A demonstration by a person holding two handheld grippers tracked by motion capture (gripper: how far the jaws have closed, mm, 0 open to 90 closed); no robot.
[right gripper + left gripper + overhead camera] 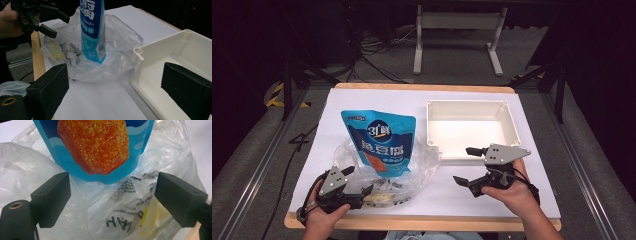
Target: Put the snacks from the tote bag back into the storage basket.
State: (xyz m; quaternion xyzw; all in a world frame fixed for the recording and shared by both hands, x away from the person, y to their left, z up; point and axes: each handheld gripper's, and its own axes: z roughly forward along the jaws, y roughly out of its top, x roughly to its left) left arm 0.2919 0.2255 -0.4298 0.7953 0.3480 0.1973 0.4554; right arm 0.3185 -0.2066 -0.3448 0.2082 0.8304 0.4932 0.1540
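Note:
A blue snack pouch [379, 142] with an orange picture stands upright, its lower end inside a crumpled clear plastic bag [424, 167]. My left gripper [358, 181] is open at the bag's near left edge. In the left gripper view its jaws [112, 197] spread wide over the bag film [25, 170], just below the pouch [92, 147]. My right gripper [462, 165] is open with nothing between its jaws, to the right of the bag and in front of the white box [512, 127]. The right gripper view shows the pouch [92, 30], the bag [117, 50] and the left gripper [61, 27].
The empty white rectangular box [140, 53] sits at the right, close to my right gripper [115, 92]. Small printed packets [125, 187] and a yellow item [152, 216] lie inside the bag. White paper [492, 195] covers the wooden table; its front edge is near both hands.

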